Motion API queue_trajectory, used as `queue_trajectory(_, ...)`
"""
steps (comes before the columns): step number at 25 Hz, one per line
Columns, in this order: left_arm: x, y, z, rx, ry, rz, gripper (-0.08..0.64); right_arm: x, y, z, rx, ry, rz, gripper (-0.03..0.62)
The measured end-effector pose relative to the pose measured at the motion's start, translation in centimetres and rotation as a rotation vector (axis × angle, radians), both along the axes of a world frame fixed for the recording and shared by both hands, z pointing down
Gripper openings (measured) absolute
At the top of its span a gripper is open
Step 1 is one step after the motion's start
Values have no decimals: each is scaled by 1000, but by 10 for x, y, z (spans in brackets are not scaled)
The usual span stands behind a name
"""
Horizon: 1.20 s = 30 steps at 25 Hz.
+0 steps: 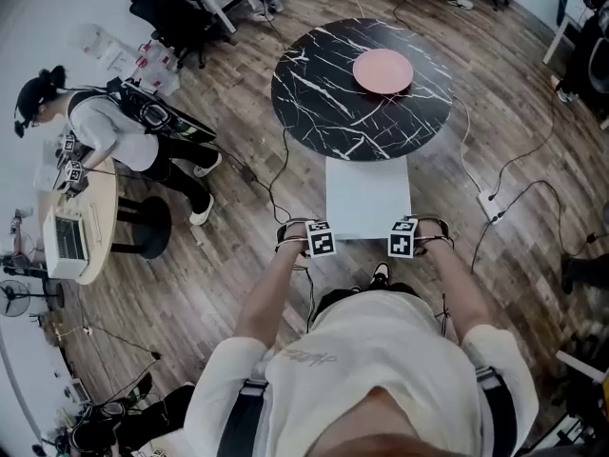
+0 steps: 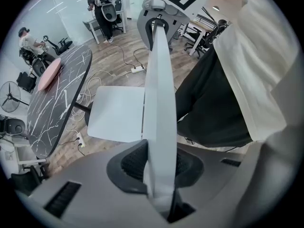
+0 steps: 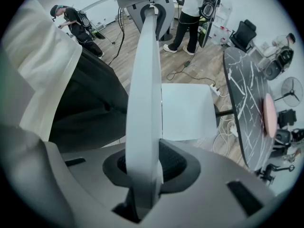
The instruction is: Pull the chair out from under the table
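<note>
Chair (image 1: 368, 196), white: the seat's far edge sits at the near rim of the round black table (image 1: 319, 103). Its legs are hidden beneath the seat and its backrest shows only edge-on. Left gripper (image 2: 159, 169) and right gripper (image 3: 142, 169): each is clamped on the backrest's top edge, pads against both faces, with the tips covered by marker cubes in the head view. Wood floor (image 1: 238, 255) lies open on either side of the chair, with a power strip (image 1: 491, 204) and cables to its right.
</note>
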State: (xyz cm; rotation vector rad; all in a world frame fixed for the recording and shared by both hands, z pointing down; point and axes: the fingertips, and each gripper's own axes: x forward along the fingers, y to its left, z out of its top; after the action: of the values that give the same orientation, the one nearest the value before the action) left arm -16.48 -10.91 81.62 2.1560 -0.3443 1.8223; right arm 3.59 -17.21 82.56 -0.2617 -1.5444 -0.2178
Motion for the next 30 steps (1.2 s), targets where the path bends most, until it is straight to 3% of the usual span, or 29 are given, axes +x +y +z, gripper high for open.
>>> queue_trajectory(20, 22, 78, 0, 1, 43, 47, 94, 28, 96, 0, -23, 6, 126, 92)
queue_trajectory(30, 31, 109, 0, 28, 30, 64, 97, 37, 128, 0, -6, 1, 124, 93)
